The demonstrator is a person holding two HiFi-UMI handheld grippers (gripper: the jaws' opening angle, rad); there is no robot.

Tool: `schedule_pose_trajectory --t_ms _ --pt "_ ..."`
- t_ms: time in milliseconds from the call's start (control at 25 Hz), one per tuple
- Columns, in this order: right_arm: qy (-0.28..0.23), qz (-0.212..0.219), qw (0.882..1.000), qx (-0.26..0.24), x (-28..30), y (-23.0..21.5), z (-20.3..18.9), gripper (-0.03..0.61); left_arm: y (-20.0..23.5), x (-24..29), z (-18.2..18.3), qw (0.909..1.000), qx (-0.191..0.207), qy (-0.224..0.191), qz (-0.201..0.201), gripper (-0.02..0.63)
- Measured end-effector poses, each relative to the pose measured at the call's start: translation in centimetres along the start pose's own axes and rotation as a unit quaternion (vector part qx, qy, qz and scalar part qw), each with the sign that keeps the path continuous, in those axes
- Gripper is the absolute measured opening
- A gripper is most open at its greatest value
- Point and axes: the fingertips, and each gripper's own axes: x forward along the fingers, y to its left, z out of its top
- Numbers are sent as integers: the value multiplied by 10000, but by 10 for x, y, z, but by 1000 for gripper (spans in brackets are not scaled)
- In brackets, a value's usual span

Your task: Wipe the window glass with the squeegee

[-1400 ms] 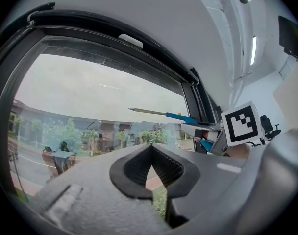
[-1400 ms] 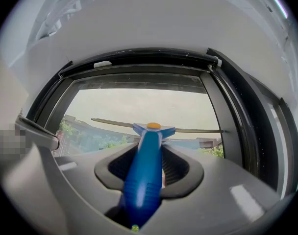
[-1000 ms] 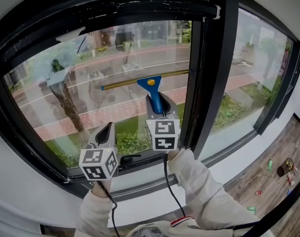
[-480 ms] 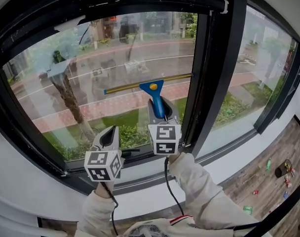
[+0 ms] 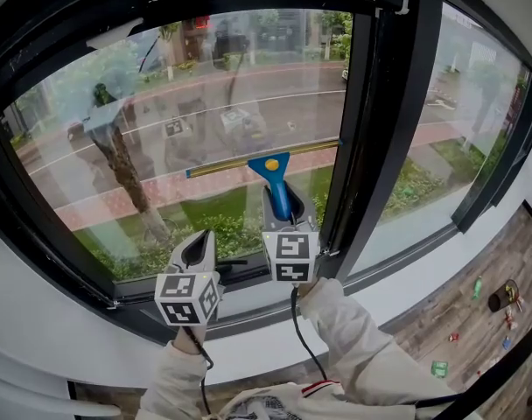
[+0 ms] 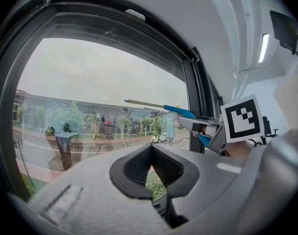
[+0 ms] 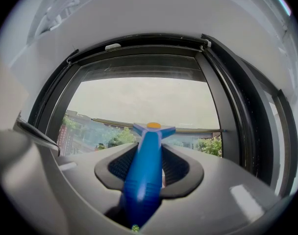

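Glass first: the big black-framed window pane (image 5: 161, 138) has the blue-handled, brass-bladed squeegee (image 5: 273, 175) low against it, handle clamped in our right gripper (image 5: 282, 210). We'd pull with even pressure, blade level. Left gripper (image 5: 198, 248) sits closed, empty.

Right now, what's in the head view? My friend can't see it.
The right claw grips a blue squeegee, its blade level across the window glass. The left claw hangs empty, lower down. Outside are a road, a tree and grass.
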Motion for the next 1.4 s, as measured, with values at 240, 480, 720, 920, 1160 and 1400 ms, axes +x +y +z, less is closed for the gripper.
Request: schedule_pose_trajectory --t_ms 240,480,720,920,1160,1400 --pt "94 21 10000 24 -3 3 -15 147 -1 4 -11 9999 -72 78 -29 0" --pt "172 38 9998 46 -6 5 -30 147 -4 10 -25 9998 -128 155 -57 0" --pt "230 35 9997 113 -10 6 -47 146 -7 11 -43 9995 -198 250 -60 0" --pt "292 40 9995 146 -12 7 -60 146 -5 11 -63 9988 -285 398 -28 0" --pt "473 70 9987 179 -18 11 -83 146 -8 11 -82 9979 -355 534 -43 0" --pt "719 120 9971 205 -26 15 -116 146 -9 11 -104 9973 -393 624 -18 0"
